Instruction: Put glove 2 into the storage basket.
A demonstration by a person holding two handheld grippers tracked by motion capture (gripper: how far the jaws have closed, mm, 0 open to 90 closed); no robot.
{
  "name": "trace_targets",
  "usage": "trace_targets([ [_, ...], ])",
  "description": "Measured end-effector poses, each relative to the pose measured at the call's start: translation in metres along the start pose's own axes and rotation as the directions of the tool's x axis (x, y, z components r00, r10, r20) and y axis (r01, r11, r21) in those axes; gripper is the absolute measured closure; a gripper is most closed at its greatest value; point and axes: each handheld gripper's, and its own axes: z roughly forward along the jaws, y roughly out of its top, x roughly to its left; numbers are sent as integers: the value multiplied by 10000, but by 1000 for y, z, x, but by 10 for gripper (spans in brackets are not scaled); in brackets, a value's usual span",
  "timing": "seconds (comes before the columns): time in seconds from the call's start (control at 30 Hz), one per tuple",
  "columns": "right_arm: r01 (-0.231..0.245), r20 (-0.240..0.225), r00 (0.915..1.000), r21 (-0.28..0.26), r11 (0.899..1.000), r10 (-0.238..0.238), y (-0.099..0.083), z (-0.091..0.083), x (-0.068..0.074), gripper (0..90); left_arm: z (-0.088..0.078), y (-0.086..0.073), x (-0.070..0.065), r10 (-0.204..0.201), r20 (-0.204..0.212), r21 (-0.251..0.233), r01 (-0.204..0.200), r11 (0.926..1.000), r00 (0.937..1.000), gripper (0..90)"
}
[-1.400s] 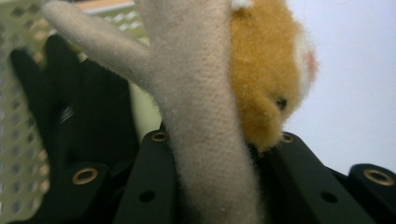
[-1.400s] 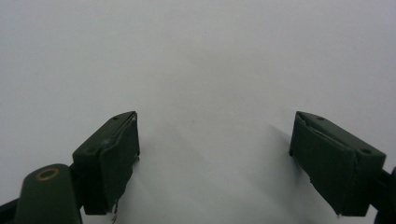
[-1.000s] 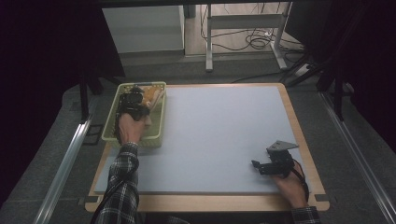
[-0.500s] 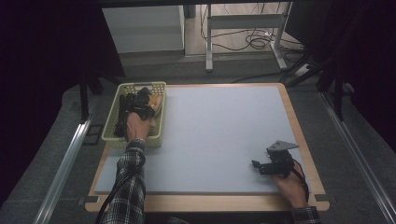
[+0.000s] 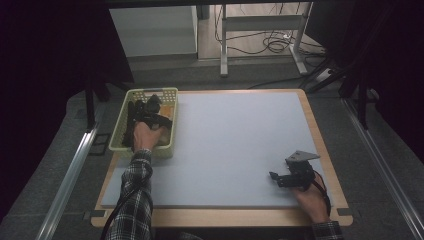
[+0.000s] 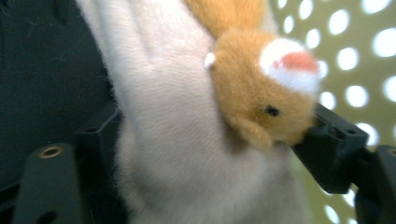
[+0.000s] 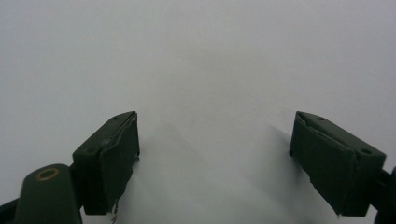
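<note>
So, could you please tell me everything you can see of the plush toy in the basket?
The plush toy looks soft and furry, a pale cream body with an orange-brown part bearing a small black eye and a white patch with pink in it. It lies in the yellow-green perforated basket at the table's left, close between the jaws of the left gripper, which have just been opening. One jaw appears to touch the orange part. What animal it is cannot be told.

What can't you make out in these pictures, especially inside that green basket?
- Plush toy: left gripper view, cut off by the frame edges; whole shape unclear.
- Basket contents: high view, hidden under the left gripper and hand.
- Right gripper: high view, too small to judge its jaws.
</note>
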Motion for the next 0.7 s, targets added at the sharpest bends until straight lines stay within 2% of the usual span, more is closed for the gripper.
trace_targets([
  [0.23, 7, 8, 10000, 0, 10000, -7, 0, 0, 0, 155, -15, -1, 4, 28, 522, -467, -4, 9989, 9986, 126],
  [0.43, 13, 12, 10000, 1, 10000, -13, 0, 0, 0, 155, -26, -4, 10, 71, 675, -759, -20, 9971, 9977, 81],
  [0.7, 32, 20, 10000, 3, 10000, -32, 0, 0, 0, 155, -43, -11, 16, 328, 823, -1472, -204, 9889, 9961, 45],
])
